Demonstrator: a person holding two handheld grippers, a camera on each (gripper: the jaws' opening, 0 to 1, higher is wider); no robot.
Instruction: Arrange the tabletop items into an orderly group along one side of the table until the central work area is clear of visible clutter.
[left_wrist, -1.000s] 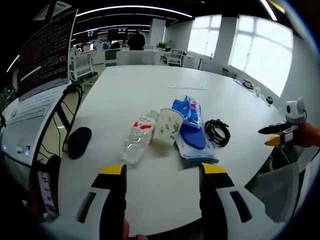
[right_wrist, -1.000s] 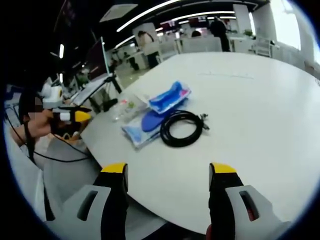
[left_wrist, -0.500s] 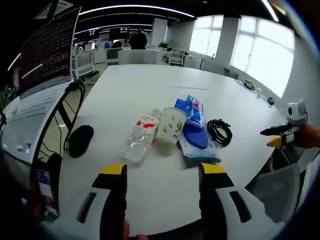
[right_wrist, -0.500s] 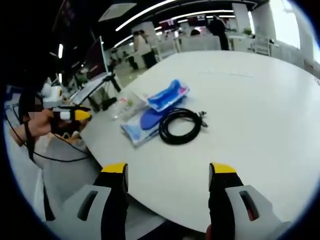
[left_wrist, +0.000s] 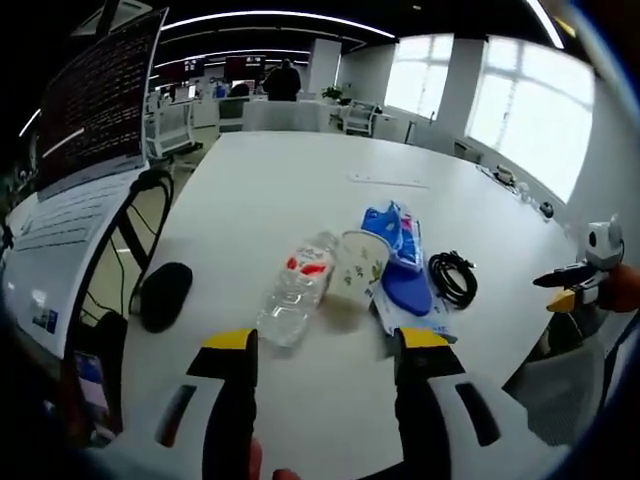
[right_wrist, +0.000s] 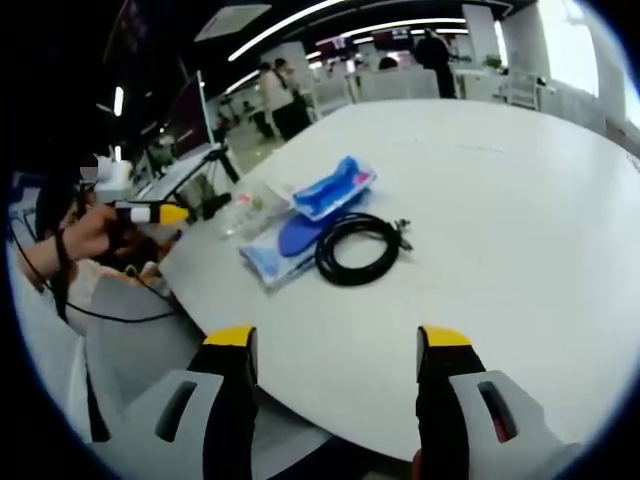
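Both grippers (left_wrist: 325, 345) (right_wrist: 340, 340) wide and empty, short of bottle (left_wrist: 297, 290), cup (left_wrist: 359, 266), blue packets (left_wrist: 402, 262), cable (right_wrist: 357, 249).

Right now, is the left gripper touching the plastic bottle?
Apart. The left gripper view shows bare table between the left gripper and the plastic bottle.

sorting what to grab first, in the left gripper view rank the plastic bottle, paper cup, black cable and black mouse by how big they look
1. plastic bottle, longest
2. paper cup and black mouse, alike; unsure
3. black cable, though it lies farther away, so unsure
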